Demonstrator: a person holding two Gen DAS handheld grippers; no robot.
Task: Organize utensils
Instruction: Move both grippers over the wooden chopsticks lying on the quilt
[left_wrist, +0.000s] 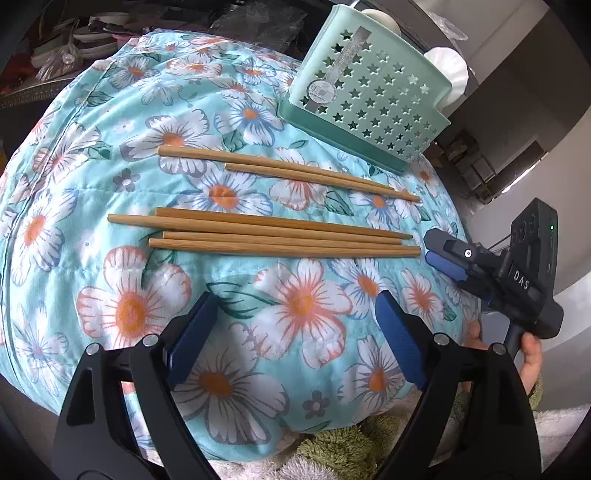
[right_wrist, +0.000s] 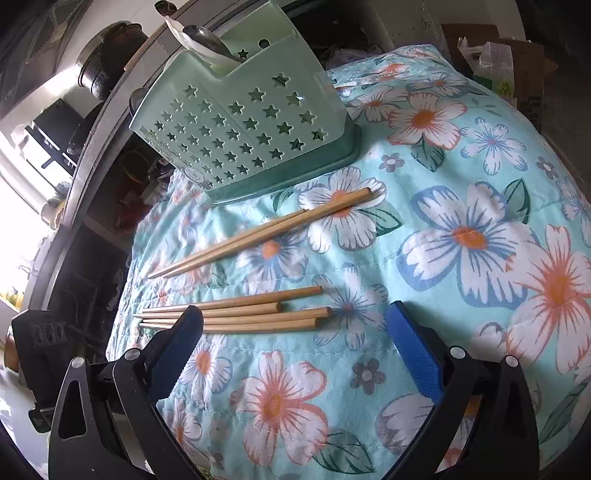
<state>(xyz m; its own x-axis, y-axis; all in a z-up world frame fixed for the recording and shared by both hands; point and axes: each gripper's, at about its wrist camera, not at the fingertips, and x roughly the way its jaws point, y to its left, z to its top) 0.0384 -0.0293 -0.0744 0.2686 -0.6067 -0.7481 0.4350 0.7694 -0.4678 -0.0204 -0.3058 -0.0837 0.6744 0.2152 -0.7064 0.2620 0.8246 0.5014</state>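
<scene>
Six chopsticks lie flat, parallel, alongside the holder.

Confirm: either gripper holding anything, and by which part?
Nothing held. Left gripper and right gripper are both open and empty; the six wooden chopsticks lie untouched on the floral cloth.

both wrist views look steeply down, close, sharing the chopsticks.

matt wooden chopsticks – soft printed cloth – star-punched smooth plastic holder
</scene>
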